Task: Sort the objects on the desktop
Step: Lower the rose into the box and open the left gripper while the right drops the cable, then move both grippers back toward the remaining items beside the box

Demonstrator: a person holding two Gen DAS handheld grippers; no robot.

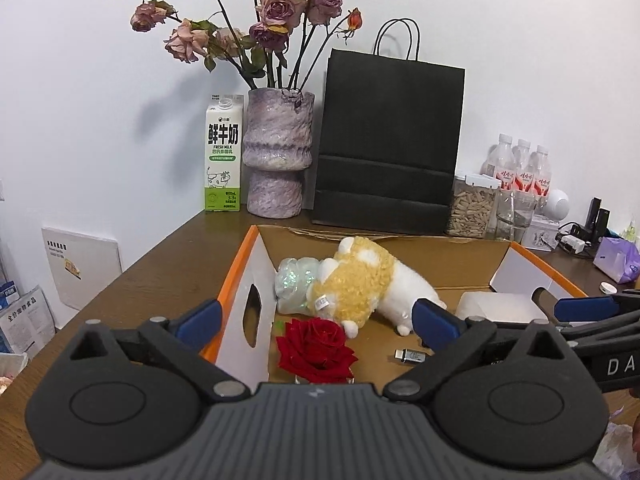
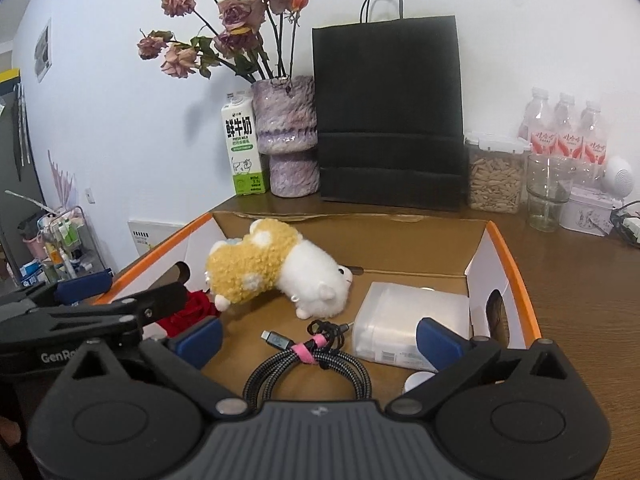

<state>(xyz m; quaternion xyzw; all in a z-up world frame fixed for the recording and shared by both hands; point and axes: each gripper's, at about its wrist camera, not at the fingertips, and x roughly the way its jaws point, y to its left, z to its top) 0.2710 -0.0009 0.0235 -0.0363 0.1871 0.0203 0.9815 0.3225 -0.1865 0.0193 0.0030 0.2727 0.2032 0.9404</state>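
A cardboard box (image 1: pixel 236 264) with an orange rim (image 2: pixel 516 272) stands open on the wooden desk. In it lie a yellow-and-white plush toy (image 1: pixel 360 280) (image 2: pixel 280 276), a red rose (image 1: pixel 316 348) (image 2: pixel 196 308), a shiny crumpled clear item (image 1: pixel 294 280), a small grey adapter (image 1: pixel 412 356), a coiled braided cable (image 2: pixel 304 368) and a frosted white case (image 2: pixel 404 320) (image 1: pixel 496 306). My left gripper (image 1: pixel 318 320) is open over the rose, its pads touching nothing. My right gripper (image 2: pixel 319 342) is open over the cable and grips nothing.
Along the back wall stand a milk carton (image 1: pixel 223 156), a purple vase (image 1: pixel 278 152) of dried roses, a black paper bag (image 1: pixel 388 140), a seed jar (image 1: pixel 472 208), water bottles (image 1: pixel 520 168) and a glass (image 2: pixel 548 192). A purple packet (image 1: pixel 616 256) lies at the right.
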